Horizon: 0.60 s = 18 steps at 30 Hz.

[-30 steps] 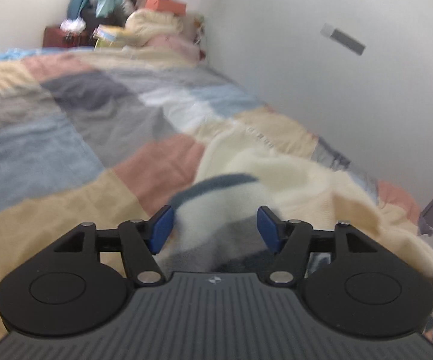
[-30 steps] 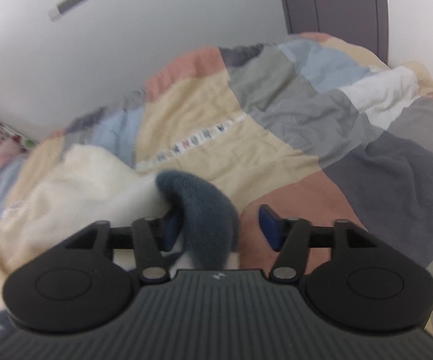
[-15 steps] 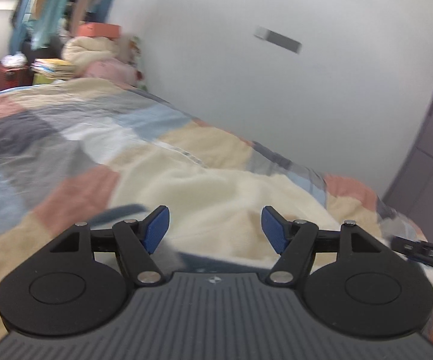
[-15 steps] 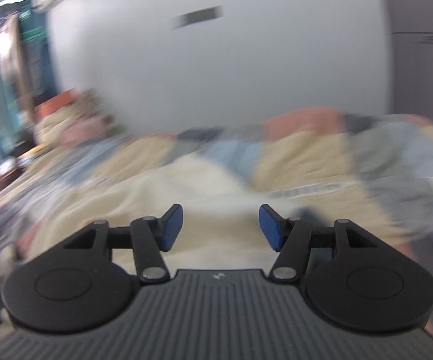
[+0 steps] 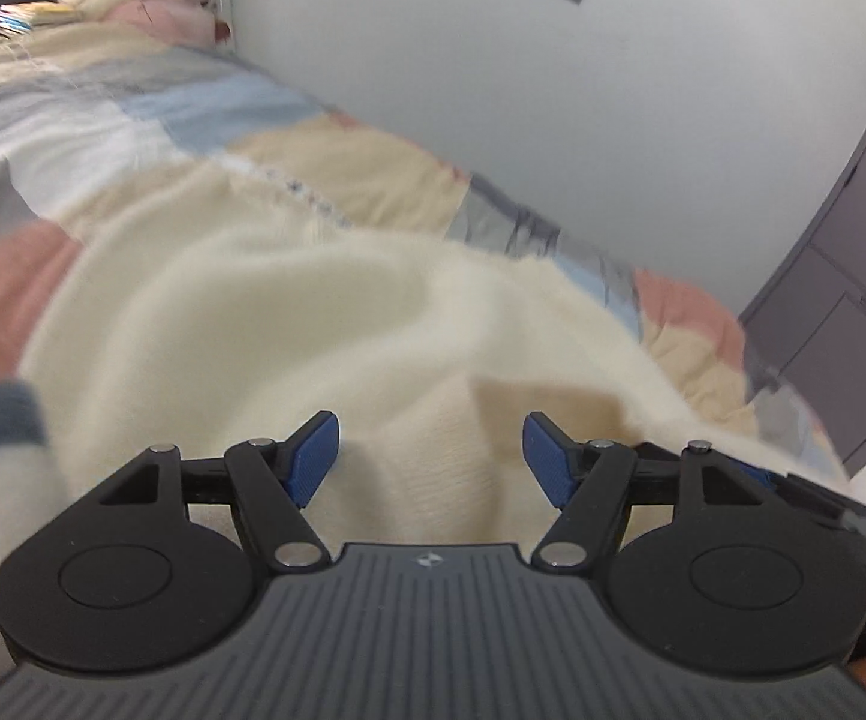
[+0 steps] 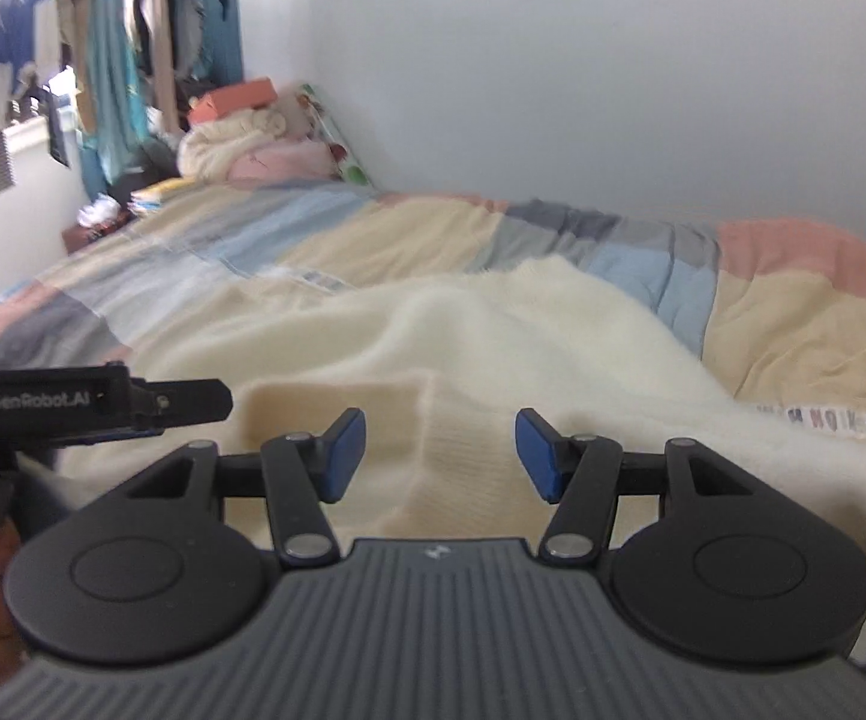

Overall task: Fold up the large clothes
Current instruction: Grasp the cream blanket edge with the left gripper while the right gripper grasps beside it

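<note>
One cream sweater (image 5: 265, 324), one patchwork quilt (image 6: 409, 234), two claws: left claw (image 5: 430, 459), right claw (image 6: 440, 456)

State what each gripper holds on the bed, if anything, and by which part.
Nothing is held. The left gripper and right gripper are both open over the cream sweater, pads clear of the fabric.

A bedroom with a plain pale wall (image 6: 553, 90) running along a bed. The bed is covered by a patchwork quilt (image 6: 409, 240) in cream, blue, grey and pink squares. A grey wardrobe door (image 5: 841, 300) stands at one end. At the other end, hanging clothes (image 6: 103, 42) crowd a bright window, above piled bedding (image 6: 241, 144).
</note>
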Motion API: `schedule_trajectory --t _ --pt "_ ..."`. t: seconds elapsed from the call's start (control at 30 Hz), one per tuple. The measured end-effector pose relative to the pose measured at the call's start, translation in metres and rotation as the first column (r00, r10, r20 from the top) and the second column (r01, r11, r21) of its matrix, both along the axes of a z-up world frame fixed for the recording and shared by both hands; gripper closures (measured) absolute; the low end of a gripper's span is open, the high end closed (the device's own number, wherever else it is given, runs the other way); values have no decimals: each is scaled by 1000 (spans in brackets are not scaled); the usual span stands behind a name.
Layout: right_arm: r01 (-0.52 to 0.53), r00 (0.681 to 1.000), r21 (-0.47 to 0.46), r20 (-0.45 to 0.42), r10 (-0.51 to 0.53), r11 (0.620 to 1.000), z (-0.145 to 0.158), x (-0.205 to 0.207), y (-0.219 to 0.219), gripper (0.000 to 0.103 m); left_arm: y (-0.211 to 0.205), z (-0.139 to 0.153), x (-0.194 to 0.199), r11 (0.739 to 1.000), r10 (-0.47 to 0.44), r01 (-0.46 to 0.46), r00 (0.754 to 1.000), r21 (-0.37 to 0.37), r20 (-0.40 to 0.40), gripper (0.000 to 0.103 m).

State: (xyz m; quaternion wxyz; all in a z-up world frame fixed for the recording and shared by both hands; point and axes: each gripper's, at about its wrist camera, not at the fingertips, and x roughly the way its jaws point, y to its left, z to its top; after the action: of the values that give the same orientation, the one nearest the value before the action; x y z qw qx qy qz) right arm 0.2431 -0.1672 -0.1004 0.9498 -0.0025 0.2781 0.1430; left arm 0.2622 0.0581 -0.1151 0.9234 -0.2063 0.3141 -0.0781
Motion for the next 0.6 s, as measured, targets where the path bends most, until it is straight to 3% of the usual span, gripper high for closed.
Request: schedule_trajectory --t 0.1,0.3,0.4,0.53,0.57,0.6 --pt "-3 1000 -12 -29 3 1000 -18 11 3 43 1 -13 12 1000 -19 19 1000 -16 -12 30" --pt "14 999 -34 -52 -16 999 -43 25 6 43 -6 -27 26 998 -53 53 998 23 -32 32" --pt "17 999 -35 -30 -18 999 -46 25 6 45 -9 -27 27 998 -39 41 999 48 -32 48" --pt "39 999 -38 -8 -40 999 -44 22 1 68 -10 -25 21 998 -16 17 1000 60 -19 78" --pt "38 999 -37 -4 -38 999 -43 20 0 71 -11 -22 19 998 -8 9 1000 68 -14 82" --pt "37 999 -38 3 -37 999 -40 19 -1 83 -12 -19 17 997 -4 5 1000 74 -9 83"
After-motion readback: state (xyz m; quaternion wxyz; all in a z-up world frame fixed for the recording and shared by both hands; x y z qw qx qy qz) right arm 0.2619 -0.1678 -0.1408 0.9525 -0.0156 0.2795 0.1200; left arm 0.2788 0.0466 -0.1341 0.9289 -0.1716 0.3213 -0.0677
